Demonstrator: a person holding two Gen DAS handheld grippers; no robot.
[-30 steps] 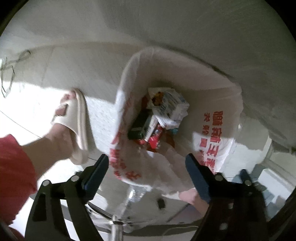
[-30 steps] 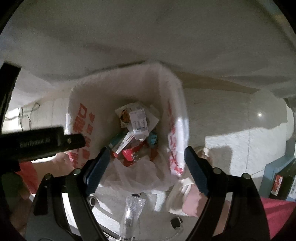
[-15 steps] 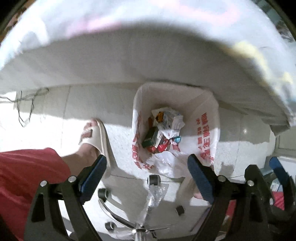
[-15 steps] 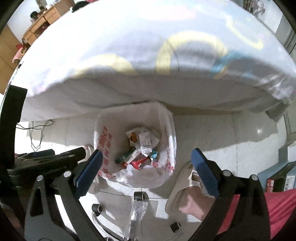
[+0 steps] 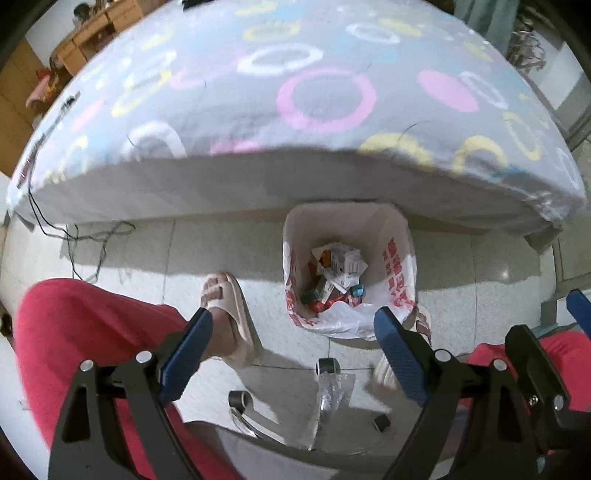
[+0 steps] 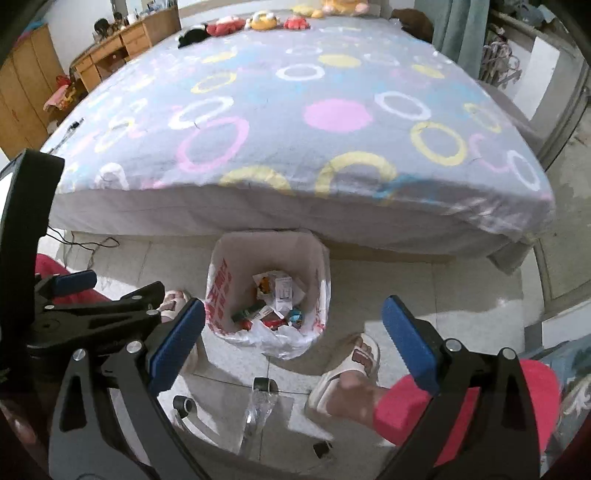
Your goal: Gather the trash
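A trash bin lined with a white bag with red print [image 5: 400, 266] [image 6: 221, 284] stands on the tiled floor against the bed. Boxes and wrappers [image 5: 338, 264] [image 6: 277, 291] lie inside it. My left gripper [image 5: 293, 349] hangs high above the bin, pointing down, open, with nothing between its blue pads. My right gripper [image 6: 293, 345] is beside it at the same height, open wide and also empty. In the right wrist view the left gripper's frame [image 6: 92, 317] shows at the left edge.
A bed with a grey ring-patterned sheet [image 6: 295, 122] fills the upper view, plush toys [image 6: 258, 18] at its far end. A person's slippered feet [image 5: 229, 310] [image 6: 351, 365] flank the bin. A chair base with casters [image 6: 264, 386] lies below. A cable [image 5: 92, 240] trails left.
Both grippers have risen well away from the bin, which now looks smaller. The top of the bed has come into view. The right jaws have spread a little wider.
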